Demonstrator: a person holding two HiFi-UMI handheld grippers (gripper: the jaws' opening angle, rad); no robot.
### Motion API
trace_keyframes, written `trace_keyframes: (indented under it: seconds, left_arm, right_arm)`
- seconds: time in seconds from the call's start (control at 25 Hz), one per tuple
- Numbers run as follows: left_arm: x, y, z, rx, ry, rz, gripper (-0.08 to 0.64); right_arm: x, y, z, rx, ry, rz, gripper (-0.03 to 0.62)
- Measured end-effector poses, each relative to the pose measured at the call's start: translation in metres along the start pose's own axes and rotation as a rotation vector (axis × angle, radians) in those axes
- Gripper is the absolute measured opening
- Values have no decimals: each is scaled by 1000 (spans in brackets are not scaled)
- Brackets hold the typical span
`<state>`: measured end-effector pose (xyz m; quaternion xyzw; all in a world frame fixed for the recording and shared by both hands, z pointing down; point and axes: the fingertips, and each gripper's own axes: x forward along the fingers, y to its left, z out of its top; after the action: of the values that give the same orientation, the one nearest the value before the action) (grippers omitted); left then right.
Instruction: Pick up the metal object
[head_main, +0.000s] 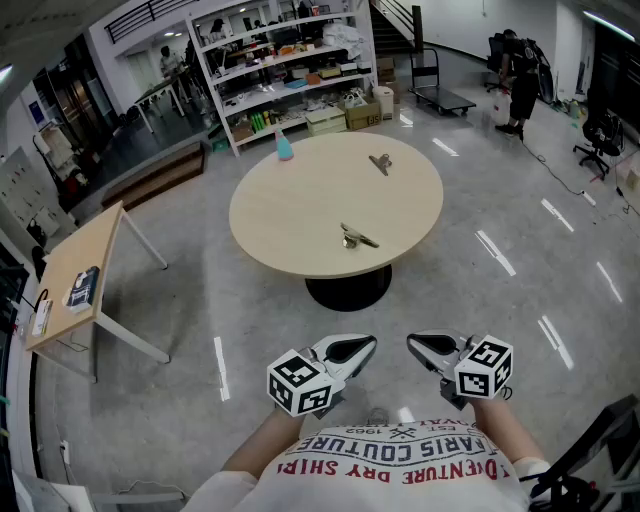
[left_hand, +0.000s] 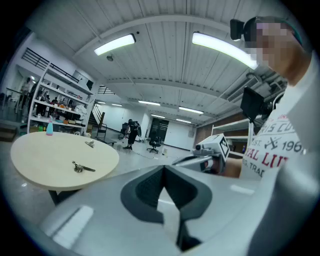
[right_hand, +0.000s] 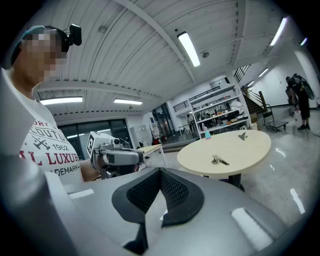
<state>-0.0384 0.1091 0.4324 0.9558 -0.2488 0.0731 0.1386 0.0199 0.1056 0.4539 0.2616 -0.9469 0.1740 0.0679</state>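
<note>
Metal object (head_main: 357, 238) — on round table (head_main: 295, 205)

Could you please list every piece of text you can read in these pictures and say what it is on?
"1962": on the person's T-shirt.
"LL LUXUR": same shirt, cut off at both ends.
"PARIS COUTURE": same shirt, upside down in the head view.
Labels on the shelf goods: too small to read.
</note>
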Motion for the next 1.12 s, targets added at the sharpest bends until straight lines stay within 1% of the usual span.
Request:
trace_keyframes:
  seconds: [0.16,0.24,0.32,0.44,0.64,0.76,0.88,1.12]
  left_arm:
    - [15,73,31,24,-9,31,3]
    - [21,98,43,33,-21,38,3]
    - [26,117,49,25,-34,46,3]
    - [32,139,55,17,-35,63,3]
    - [51,170,67,49,-23,94,3]
    - [64,193,72,31,-25,118,3]
    - [80,211,76,5,-7,123,3]
    - [111,247,83,1,11,153,3]
  right_arm:
    - [48,-47,49,-71,-13,3,0]
    - [62,-66,66,-91,-27,0,0]
    - [73,-81,76,-99,-37,4,0]
    - [87,-96,86,-107,-39,16,0]
    - [106,-127,100,-112,-35,45,0]
    - [119,-147,103,-101,-16,71,0]
    - [130,-169,105,-83,13,88,0]
    - [149,-209,111,-60,38,114,0]
